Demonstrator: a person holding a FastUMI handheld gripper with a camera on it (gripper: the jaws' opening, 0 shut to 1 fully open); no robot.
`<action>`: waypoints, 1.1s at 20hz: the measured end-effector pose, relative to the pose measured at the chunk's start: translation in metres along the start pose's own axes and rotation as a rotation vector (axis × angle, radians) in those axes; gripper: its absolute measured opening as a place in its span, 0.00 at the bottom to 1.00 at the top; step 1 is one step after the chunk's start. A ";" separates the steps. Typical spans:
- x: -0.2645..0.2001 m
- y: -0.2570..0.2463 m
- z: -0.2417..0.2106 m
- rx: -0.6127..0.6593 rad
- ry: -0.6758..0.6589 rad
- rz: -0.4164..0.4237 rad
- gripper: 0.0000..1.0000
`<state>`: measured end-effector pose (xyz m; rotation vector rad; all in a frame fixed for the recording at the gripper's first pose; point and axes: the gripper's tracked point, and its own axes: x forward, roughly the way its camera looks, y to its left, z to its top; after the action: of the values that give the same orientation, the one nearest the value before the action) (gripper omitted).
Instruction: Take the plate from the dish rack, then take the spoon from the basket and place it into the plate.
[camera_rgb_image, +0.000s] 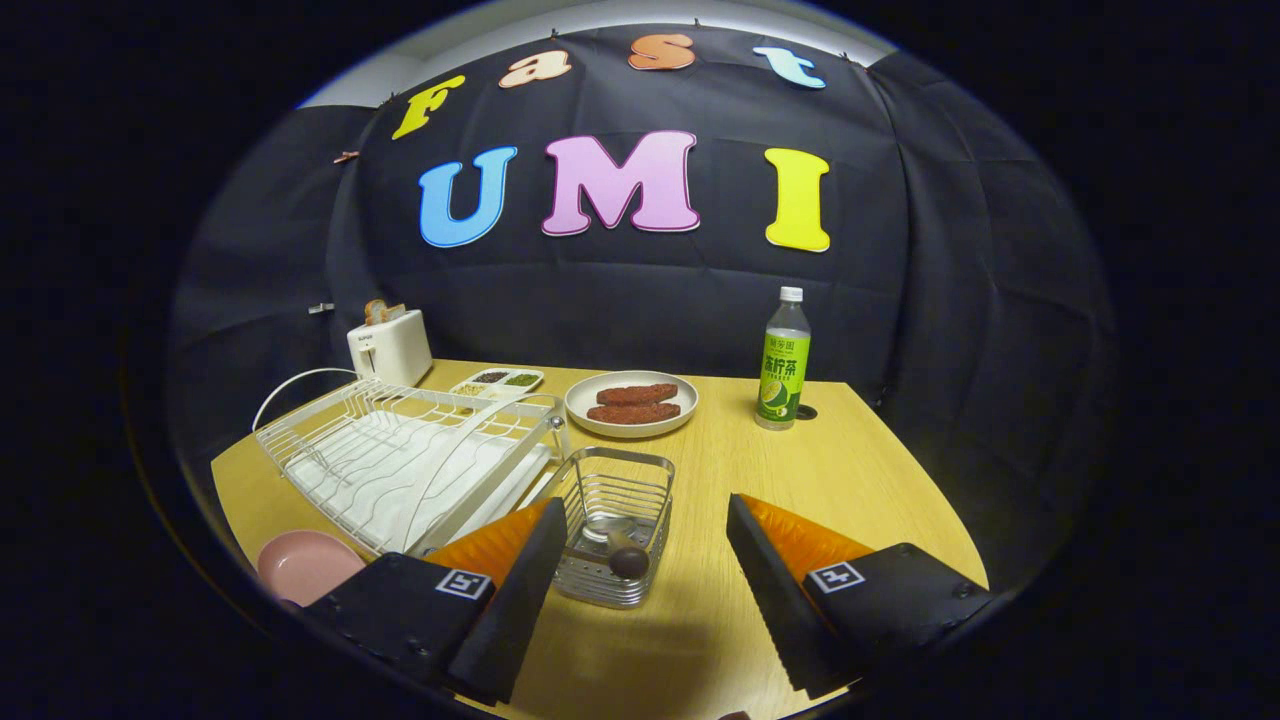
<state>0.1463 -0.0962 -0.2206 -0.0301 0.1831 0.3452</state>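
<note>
The gripper (645, 560) hangs above the table (850, 480) with its jaws spread wide, nothing between them. Just ahead, close to the left finger, stands one wire basket (612, 540); the spoon (628, 560) stands in it, only its dark rounded handle end plain, the rest blurred behind the wires. One pink plate (303, 565) lies left of the left finger, partly cut off behind it. One white dish rack (400, 455) sits beyond that finger. Farther ahead: one toaster (390, 345), one divided tray (497, 381), one plate of sausages (631, 403) holding two, and one green bottle (783, 360).
</note>
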 end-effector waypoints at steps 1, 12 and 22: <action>0.004 0.001 -0.001 0.005 -0.004 0.005 0.87; 0.006 0.001 0.005 -0.024 -0.034 -0.007 0.28; 0.006 0.018 0.032 -0.014 -0.044 0.041 0.14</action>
<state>0.1511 -0.0750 -0.1906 -0.0323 0.1383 0.3876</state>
